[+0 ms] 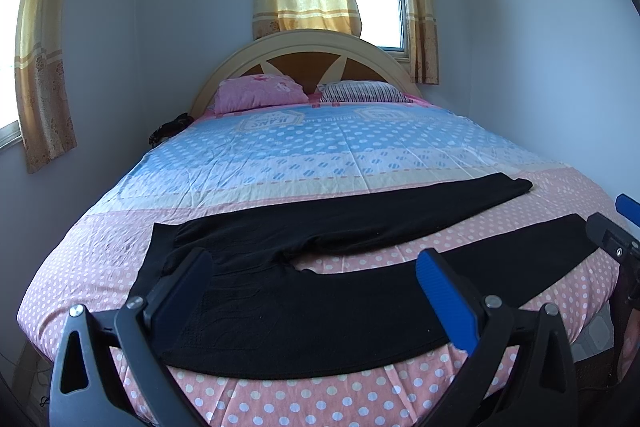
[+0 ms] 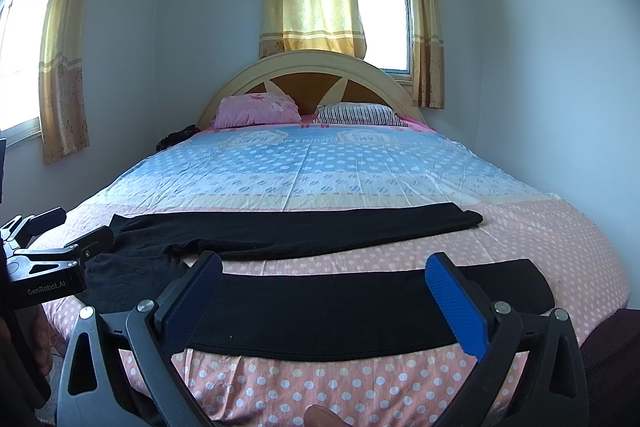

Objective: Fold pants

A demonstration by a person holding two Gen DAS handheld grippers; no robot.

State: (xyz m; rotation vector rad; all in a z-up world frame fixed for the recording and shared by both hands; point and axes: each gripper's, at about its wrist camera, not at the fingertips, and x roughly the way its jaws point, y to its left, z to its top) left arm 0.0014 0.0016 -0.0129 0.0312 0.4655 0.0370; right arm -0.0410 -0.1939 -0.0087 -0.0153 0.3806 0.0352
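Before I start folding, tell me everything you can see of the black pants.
The black pants lie flat and unfolded across the foot of the bed, on its pink dotted sheet. Soft, matte knit by its look. Waist at left, both legs spread apart in a V toward the right. Neither gripper is holding them.

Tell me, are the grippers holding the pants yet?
No. Both the left gripper and right gripper are open, above the pants lying flat on the bed.

Left gripper reads "GenRobot.AI".
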